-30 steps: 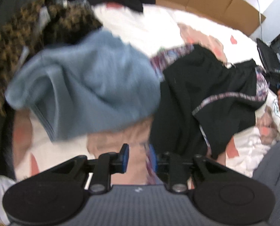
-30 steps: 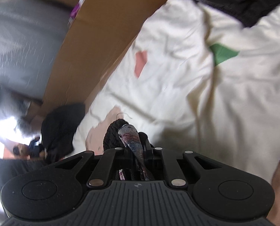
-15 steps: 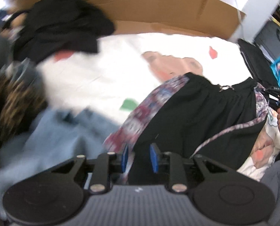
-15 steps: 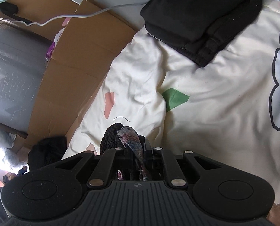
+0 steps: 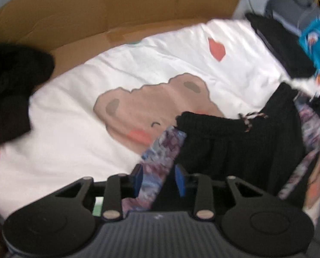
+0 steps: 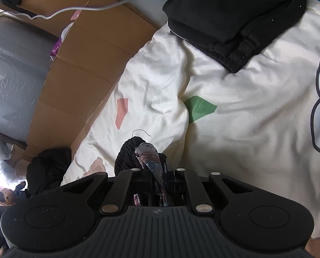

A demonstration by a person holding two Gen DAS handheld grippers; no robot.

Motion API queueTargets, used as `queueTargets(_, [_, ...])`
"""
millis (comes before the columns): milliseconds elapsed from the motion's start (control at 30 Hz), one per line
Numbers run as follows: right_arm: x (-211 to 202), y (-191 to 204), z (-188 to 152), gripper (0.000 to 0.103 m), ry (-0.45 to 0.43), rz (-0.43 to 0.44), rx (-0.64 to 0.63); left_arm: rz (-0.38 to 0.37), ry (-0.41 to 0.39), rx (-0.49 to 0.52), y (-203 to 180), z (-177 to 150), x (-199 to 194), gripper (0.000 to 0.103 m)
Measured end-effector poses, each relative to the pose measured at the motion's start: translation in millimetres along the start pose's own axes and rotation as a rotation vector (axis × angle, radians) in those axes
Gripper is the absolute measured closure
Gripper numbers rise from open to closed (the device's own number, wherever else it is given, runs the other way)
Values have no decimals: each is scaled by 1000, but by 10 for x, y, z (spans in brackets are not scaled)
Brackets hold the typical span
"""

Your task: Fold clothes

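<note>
The left wrist view alone shows the shorts (image 5: 235, 148) spread out: black cloth with a patterned side band and a knotted drawstring, lying on the white sheet (image 5: 78, 111) partly over its brown bear print (image 5: 155, 105). The left gripper (image 5: 160, 177) has its blue-padded fingers (image 5: 180, 179) a little apart, with the patterned band running up between them; whether the pads press the cloth is hard to tell through the blur. Left of the bear print lies a dark heap (image 5: 9, 90), too smeared to name. Beyond the print stands cardboard (image 5: 117, 6). To its right are a black stack (image 5: 282, 47) and something turquoise (image 5: 319, 40), both cut by the frame edge.

The right wrist view shows the shorts (image 6: 147, 159) only as a bunched wad of black knit and patterned trim, a loose thread curling above it. The right gripper (image 6: 157, 172) is closed tight on that wad, and its fingertips are hidden by the cloth. Only this view gives the black stack (image 6: 235, 15) sharply: folded dark garments with ribbed cuffs at the sheet's (image 6: 246, 107) far edge, beyond a green patch (image 6: 199, 107). Left of the sheet, cardboard (image 6: 84, 64) lies flat with a grey cable (image 6: 95, 8) across it. A small dark heap (image 6: 48, 167) sits near the lower left, its details lost in glare.
</note>
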State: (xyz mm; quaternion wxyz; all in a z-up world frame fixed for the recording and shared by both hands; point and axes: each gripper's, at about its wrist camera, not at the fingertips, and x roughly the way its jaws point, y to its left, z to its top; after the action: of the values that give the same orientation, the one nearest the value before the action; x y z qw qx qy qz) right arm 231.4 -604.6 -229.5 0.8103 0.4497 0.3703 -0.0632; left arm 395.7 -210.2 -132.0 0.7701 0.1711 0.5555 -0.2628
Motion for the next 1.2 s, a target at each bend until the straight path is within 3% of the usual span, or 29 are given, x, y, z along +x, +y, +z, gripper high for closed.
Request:
queueTargets(233, [-15,24,-14,94,6,8,-11,1,44,35,47,196,185,60])
queueTargets(433, [-2,40,-29,94,11,6,-18,-44,75,-20,165,288,374,60])
queueTargets(633, [18,53,-41,94,17,2,-26,-75,96,2,133,261,660,60])
queueTargets(933, [42,45,-36,94,21,9,-14,-72,32,-62,142,141,842,59])
queueTargets(1200, [64,37,-31,94,25,14,-4,-77,113,39,4,164,858,58])
